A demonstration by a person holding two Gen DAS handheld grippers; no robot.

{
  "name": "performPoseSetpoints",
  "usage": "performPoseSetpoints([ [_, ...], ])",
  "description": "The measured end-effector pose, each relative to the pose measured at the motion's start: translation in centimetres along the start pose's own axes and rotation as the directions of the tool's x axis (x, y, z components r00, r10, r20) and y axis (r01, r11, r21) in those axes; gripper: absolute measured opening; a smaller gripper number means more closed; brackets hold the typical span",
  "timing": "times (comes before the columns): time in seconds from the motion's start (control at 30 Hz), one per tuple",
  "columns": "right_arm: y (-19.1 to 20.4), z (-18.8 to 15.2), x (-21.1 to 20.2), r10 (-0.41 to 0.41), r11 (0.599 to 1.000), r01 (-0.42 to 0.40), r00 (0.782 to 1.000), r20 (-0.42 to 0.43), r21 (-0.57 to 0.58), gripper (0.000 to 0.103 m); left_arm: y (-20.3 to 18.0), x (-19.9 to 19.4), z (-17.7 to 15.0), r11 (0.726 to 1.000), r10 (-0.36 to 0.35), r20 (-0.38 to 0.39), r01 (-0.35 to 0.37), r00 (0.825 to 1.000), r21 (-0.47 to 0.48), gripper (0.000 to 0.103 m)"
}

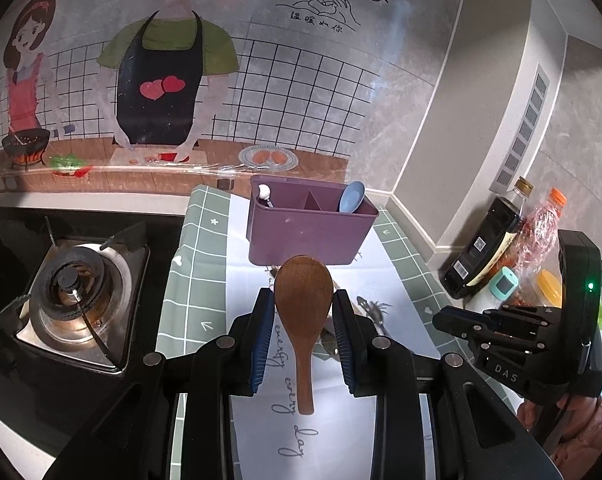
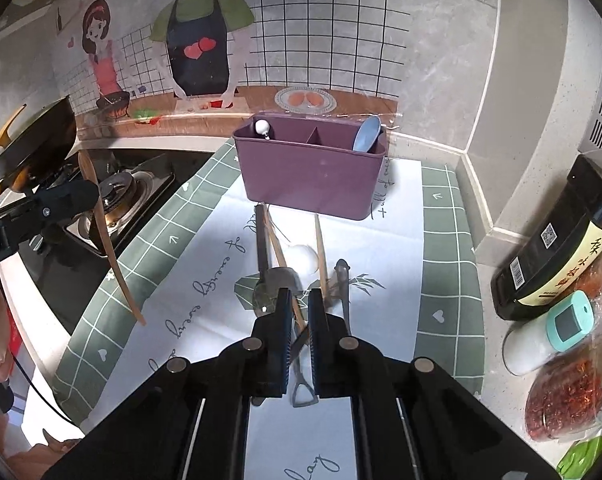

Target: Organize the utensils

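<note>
Cartoon wall mural (image 1: 161, 80), grey marble wall (image 1: 401, 100), gas hob (image 1: 77, 296), maybe vent (image 1: 525, 128)

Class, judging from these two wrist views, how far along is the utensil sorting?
Done: a blue spoon and a white-tipped utensil stand in the purple caddy. In hand: left gripper holds a wooden spoon; right gripper has closed on a metal utensil. Left: chopsticks and other cutlery on the mat.

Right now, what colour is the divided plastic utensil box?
Purple; the divided plastic utensil box shows best in the right wrist view.
</note>
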State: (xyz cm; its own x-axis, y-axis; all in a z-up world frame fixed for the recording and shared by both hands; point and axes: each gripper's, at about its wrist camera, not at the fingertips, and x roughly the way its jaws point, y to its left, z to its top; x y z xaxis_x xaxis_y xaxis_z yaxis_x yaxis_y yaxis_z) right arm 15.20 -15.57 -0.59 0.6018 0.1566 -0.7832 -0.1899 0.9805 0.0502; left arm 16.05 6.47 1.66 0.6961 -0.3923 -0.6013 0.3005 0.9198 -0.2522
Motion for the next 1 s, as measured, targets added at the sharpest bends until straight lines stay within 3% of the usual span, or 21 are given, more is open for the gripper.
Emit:
performPoseSetpoints([
  [0.1, -0.7, 0.1, 0.9, 0.036, 0.999, -0.035, 0.999, -0.036, 0.016, 0.011, 0.0, 0.1, -0.1, 1.0, 0.0, -0.006, 0.0, 1.0, -0.002, 0.031],
  [0.13, -1.0, 0.2, 1.4, 0.05, 0.998, -0.049, 0.997, -0.053, 0.029, 0.019, 0.0, 0.2, -0.1, 1.0, 0.001, -0.008, -0.001, 1.0, -0.002, 0.031],
  [0.17, -1.5, 0.2, 2.2, 0.056, 0.997, -0.053, 0.996, -0.075, 0.048, 0.036, 0.0, 0.2, -0.2, 1.0, 0.002, -0.011, -0.002, 1.0, -0.003, 0.031],
  [0.23, -2.5, 0.0, 3.6, 0.048, 0.995, -0.038, 0.994, -0.096, 0.096, 0.053, 0.0, 0.3, -0.4, 1.0, 0.004, -0.017, -0.004, 1.0, -0.005, 0.031],
  [0.4, -5.2, -0.3, 8.1, 0.009, 0.974, 0.024, 0.989, -0.145, 0.226, 0.054, 0.3, 0.4, -0.7, 1.0, 0.015, -0.029, -0.015, 0.999, -0.014, 0.031],
  [0.6, -4.9, 0.5, 13.5, -0.008, 0.976, 0.058, 0.974, -0.228, 0.21, 0.053, 0.5, 0.6, -0.8, 0.999, 0.028, -0.038, -0.029, 0.999, -0.022, 0.031],
  [0.67, -4.6, 0.6, 15.0, -0.013, 0.979, 0.065, 0.966, -0.258, 0.195, 0.042, 0.6, 0.7, -0.8, 0.999, 0.031, -0.041, -0.032, 0.999, -0.027, 0.031],
  [0.73, -4.2, 0.8, 15.1, -0.038, 0.983, 0.082, 0.965, -0.258, 0.163, 0.031, 0.6, 0.7, -0.8, 0.999, 0.035, -0.044, -0.036, 0.998, -0.028, 0.031],
  [1.0, -3.5, 1.6, 10.4, 0.018, 0.991, 0.006, 0.984, -0.178, 0.137, 0.03, 0.5, 1.3, -0.6, 0.999, 0.026, -0.051, -0.027, 0.998, -0.024, 0.031],
])
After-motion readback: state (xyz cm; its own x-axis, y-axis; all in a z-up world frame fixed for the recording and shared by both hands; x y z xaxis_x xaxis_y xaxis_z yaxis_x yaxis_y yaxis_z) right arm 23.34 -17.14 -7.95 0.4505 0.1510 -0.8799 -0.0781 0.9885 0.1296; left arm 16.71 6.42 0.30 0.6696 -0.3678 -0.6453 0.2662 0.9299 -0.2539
